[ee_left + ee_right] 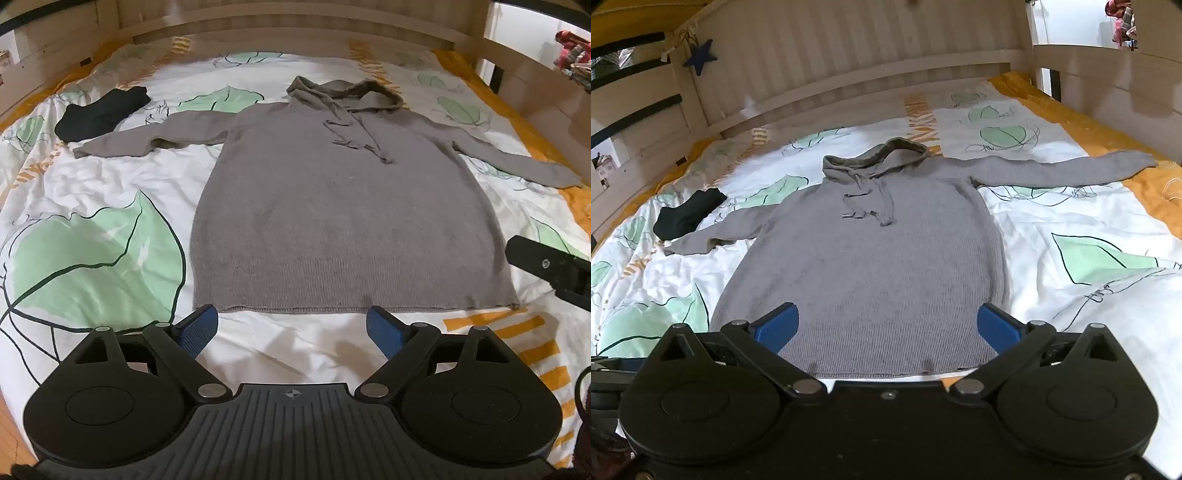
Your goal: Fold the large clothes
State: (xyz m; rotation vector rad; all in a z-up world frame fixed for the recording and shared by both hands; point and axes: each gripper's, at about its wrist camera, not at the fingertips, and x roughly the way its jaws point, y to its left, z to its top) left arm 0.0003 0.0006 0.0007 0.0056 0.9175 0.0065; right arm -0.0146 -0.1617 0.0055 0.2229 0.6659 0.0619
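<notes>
So far, as I read it, no fold has gone into the grey hoodie [347, 221]: it lies flat and face up in the middle of the bed [110, 177], hood toward the headboard [849, 55], hem along the near edge, both sleeves spread wide. Going left to right, a dark bundle of cloth [99, 114] sits near the far left corner of the bed, just beyond the left cuff; I judge it a separate garment, whether already folded I cannot tell. The left sleeve [147, 138] reaches toward the left edge with a slight buckle at the elbow. My left gripper [291, 332] hovers over bare sheet just short of the hem, jaws spread and empty. My right gripper [886, 326] hangs over the hem's right part, jaws wide apart, nothing pinched between them. The right sleeve [1063, 168] stretches out to the orange border at the right edge. Everything is left: sleeves in, sides over, then hem up toward the hood.
</notes>
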